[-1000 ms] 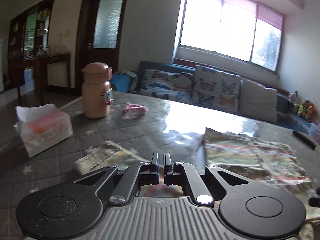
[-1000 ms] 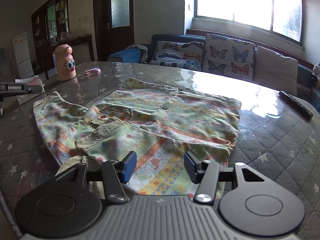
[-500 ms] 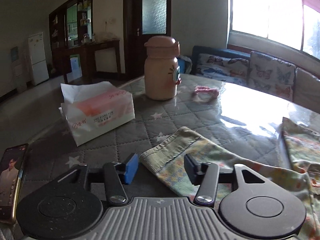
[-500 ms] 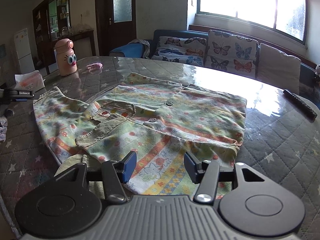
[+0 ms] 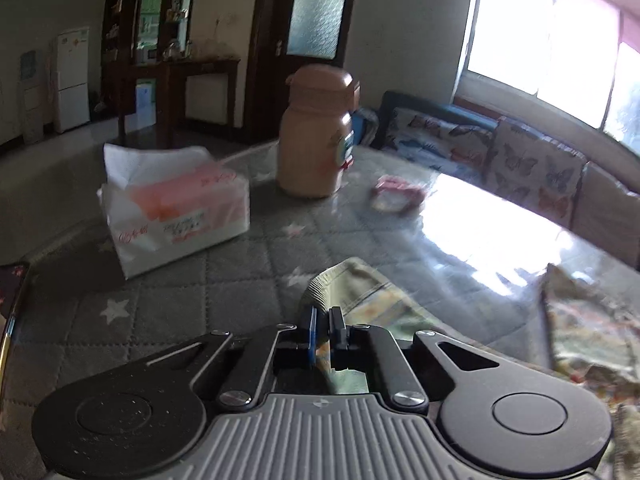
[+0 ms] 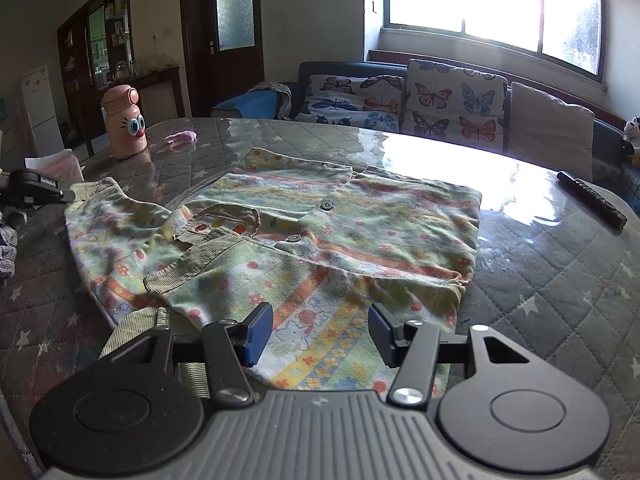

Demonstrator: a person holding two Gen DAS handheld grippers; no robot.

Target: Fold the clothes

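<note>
A small patterned shirt (image 6: 328, 236) with ribbed cuffs lies spread on the quilted table. Its left sleeve stretches out to the left, and the sleeve cuff (image 5: 324, 286) shows in the left wrist view. My left gripper (image 5: 325, 330) is shut on that sleeve just behind the cuff; it also shows at the far left of the right wrist view (image 6: 36, 188). My right gripper (image 6: 320, 334) is open and empty, hovering over the shirt's near hem.
A tissue pack (image 5: 176, 208), a pink cartoon bottle (image 5: 316, 140) and a small pink item (image 5: 398, 196) stand at the table's far left. A phone (image 5: 10, 304) lies at the left edge. A dark remote (image 6: 592, 200) lies at the right. A sofa stands behind.
My left gripper was open around the sleeve cuff half a second ago and has now shut on it. My right gripper has barely moved and stays open.
</note>
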